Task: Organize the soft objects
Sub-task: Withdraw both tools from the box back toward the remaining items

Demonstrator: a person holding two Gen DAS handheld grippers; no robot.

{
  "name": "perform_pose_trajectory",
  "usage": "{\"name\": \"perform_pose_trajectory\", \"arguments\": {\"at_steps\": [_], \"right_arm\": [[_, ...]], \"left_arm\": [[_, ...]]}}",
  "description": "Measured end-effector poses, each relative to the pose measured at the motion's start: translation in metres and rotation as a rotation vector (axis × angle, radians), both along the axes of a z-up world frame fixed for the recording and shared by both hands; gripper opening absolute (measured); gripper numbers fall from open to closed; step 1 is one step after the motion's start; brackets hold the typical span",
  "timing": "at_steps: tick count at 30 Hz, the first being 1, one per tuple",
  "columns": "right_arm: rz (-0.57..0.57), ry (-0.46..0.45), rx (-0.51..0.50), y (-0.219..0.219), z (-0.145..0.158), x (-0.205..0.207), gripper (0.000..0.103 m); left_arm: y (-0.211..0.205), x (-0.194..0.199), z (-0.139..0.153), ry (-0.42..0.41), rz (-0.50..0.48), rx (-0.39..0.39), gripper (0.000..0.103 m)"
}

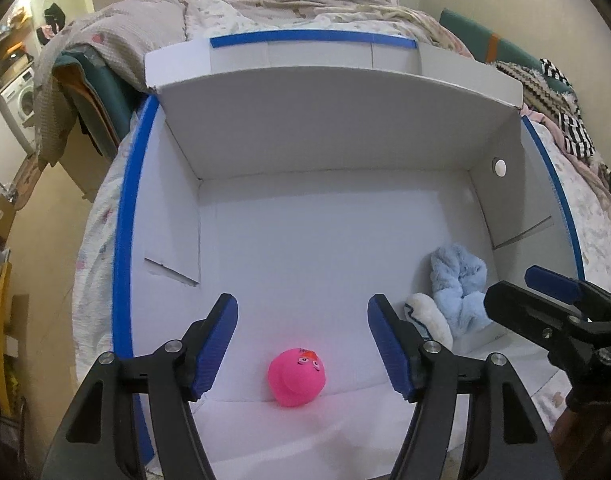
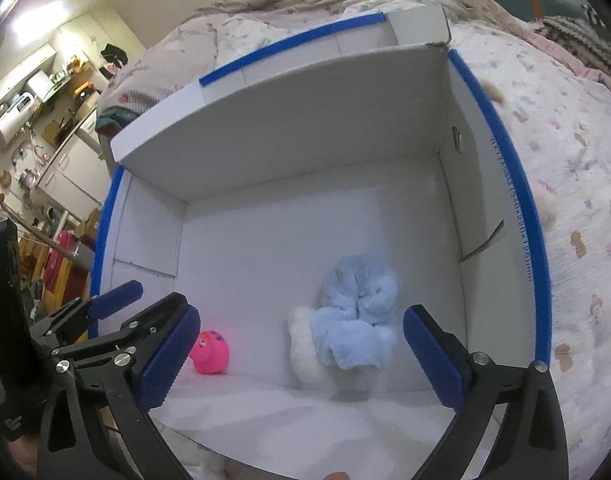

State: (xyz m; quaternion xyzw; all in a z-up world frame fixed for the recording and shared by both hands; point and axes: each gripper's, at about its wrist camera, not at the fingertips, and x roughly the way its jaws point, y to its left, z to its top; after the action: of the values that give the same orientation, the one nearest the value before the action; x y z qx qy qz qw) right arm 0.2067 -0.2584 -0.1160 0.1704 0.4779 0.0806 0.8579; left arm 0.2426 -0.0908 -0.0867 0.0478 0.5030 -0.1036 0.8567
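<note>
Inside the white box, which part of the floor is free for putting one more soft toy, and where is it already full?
Free: the far half of the white box floor, up to the back wall, and the left side beyond the pink ball toy. A bare strip also lies between the ball and the white plush. Crowded: the near right corner, where the blue plush lies against the white one.

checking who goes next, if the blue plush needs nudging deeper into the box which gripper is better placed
Right. The right gripper hangs open directly over the blue plush, which lies between its fingers in that view. The left gripper frames the pink ball instead.
</note>
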Motion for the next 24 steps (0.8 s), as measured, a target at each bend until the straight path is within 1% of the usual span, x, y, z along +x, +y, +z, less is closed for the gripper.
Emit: {"name": "perform_pose_trajectory", "arguments": {"at_steps": [3, 6, 12, 16, 19, 24], "right_arm": [[-0.009, -0.026, -0.005, -0.002, 0.004, -0.004, 0.103], [-0.022, -0.057, -0.009, -0.005, 0.009, -0.01, 0.103], [-0.055, -0.1, 0.013, -0.013, 0.021, -0.026, 0.103], [-0.055, -0.102, 0.024, -0.014, 0.027, -0.04, 0.103], [-0.034, -0.08, 0.074, -0.014, 0.028, -0.052, 0.103], [-0.031, -0.082, 0.056, -0.01, 0.03, -0.075, 0.103]], "left_arm": [[0.0, -0.002, 0.003, -0.015, 0.006, 0.006, 0.065], [0.002, -0.005, 0.009, -0.025, 0.018, -0.006, 0.065], [0.013, -0.017, 0.03, -0.074, 0.039, -0.017, 0.065], [0.023, -0.028, 0.041, -0.097, 0.054, -0.01, 0.065], [0.031, -0.039, 0.044, -0.104, 0.057, 0.002, 0.065], [0.045, -0.059, 0.044, -0.088, 0.086, -0.003, 0.065]]}}
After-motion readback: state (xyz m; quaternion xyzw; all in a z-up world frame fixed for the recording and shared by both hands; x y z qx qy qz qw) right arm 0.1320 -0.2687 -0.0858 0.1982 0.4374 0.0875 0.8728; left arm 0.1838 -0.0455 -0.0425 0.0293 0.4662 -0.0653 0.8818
